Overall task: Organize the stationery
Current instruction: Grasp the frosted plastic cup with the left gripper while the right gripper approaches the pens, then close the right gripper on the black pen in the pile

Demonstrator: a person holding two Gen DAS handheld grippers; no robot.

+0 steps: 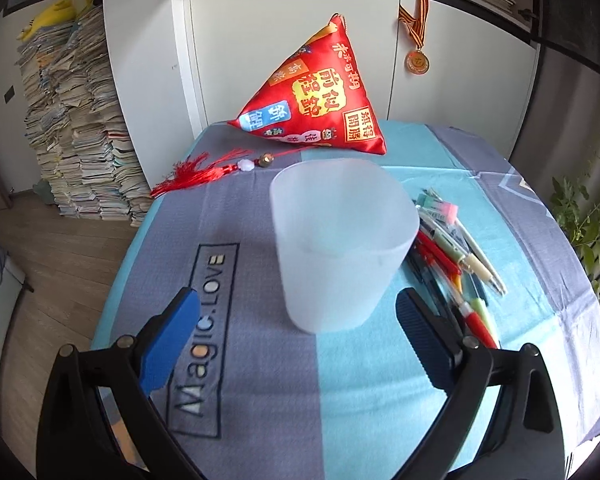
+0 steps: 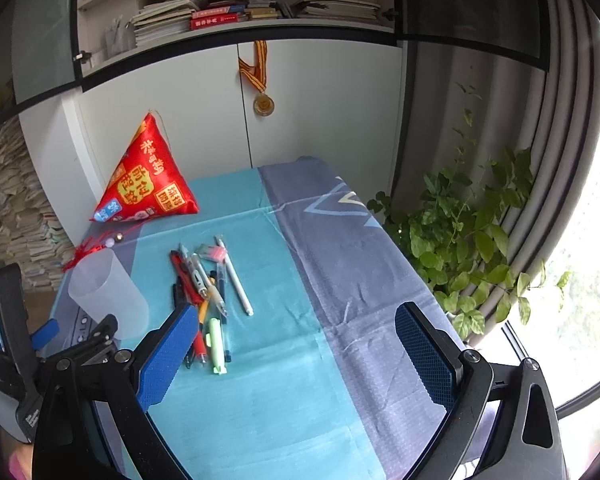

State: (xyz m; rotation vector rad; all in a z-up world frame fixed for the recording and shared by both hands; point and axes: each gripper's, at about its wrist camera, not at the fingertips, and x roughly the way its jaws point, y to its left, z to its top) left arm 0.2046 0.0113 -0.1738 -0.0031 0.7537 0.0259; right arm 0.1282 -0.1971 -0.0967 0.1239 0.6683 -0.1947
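Note:
A translucent white cup [image 1: 340,240] stands upright and empty on the blue-and-grey tablecloth [image 1: 268,380]. My left gripper [image 1: 296,316] is open, its blue pads on either side of the cup's base, just short of it. Several pens [image 1: 456,264] lie in a loose pile right of the cup. In the right wrist view the pens [image 2: 208,292] lie left of centre, with a white pen [image 2: 236,280] beside them, and the cup [image 2: 108,292] stands at the left. My right gripper [image 2: 296,332] is open and empty, above the cloth right of the pens.
A red pyramid pillow [image 1: 316,96] with a tassel [image 1: 196,172] sits at the table's back. White cabinets [image 1: 260,60] with a hanging medal [image 1: 417,60] stand behind. Stacked books [image 1: 80,128] rise at the left. A leafy plant [image 2: 468,248] stands right of the table.

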